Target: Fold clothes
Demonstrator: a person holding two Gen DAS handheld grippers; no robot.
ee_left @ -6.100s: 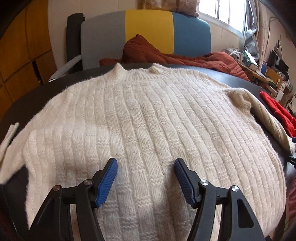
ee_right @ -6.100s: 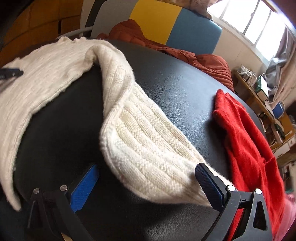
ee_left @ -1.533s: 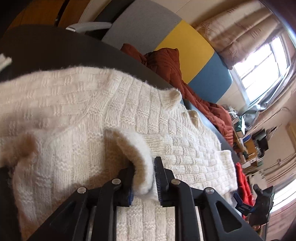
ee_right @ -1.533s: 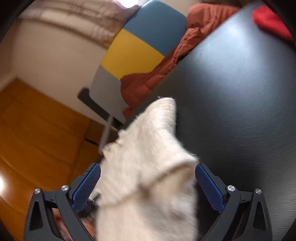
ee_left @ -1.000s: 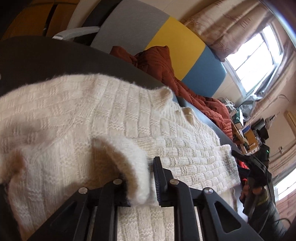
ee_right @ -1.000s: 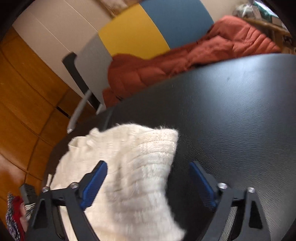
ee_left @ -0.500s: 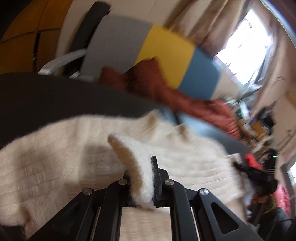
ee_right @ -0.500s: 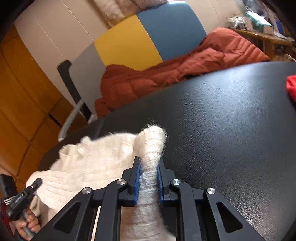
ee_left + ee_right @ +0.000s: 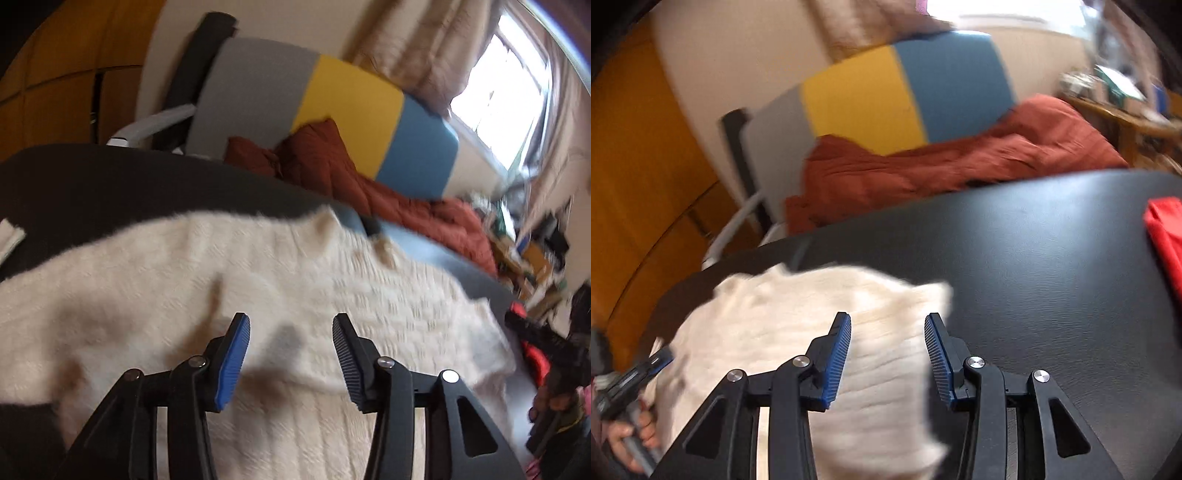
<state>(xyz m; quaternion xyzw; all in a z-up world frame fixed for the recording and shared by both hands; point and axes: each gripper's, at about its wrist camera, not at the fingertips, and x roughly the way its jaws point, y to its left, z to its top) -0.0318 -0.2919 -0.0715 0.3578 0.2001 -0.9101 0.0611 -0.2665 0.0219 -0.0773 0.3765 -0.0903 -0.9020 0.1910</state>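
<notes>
A cream knitted sweater (image 9: 155, 288) lies on the black table (image 9: 74, 184) with both sleeves laid over its body. My left gripper (image 9: 290, 347) hovers just above it; its jaws are opening and the pads (image 9: 232, 360) press on nothing. In the right wrist view the sweater (image 9: 783, 325) fills the lower left, its folded sleeve end under my right gripper (image 9: 886, 354). That gripper's jaws are opening too, with knit showing between them but clear of the pads (image 9: 836, 356). The other gripper (image 9: 631, 373) shows at the left edge, a hand on it.
A red garment (image 9: 1167, 236) lies at the table's right side. Behind the table stands a grey, yellow and blue chair (image 9: 332, 107) with a rust-red quilt (image 9: 960, 162) draped on it. A pale strip (image 9: 9, 236) lies at the table's left. Cluttered shelves sit by the window.
Both grippers were shut on the cream sleeve ends half a second ago; both have since let go and lifted slightly. The sleeves now lie on the sweater's body.
</notes>
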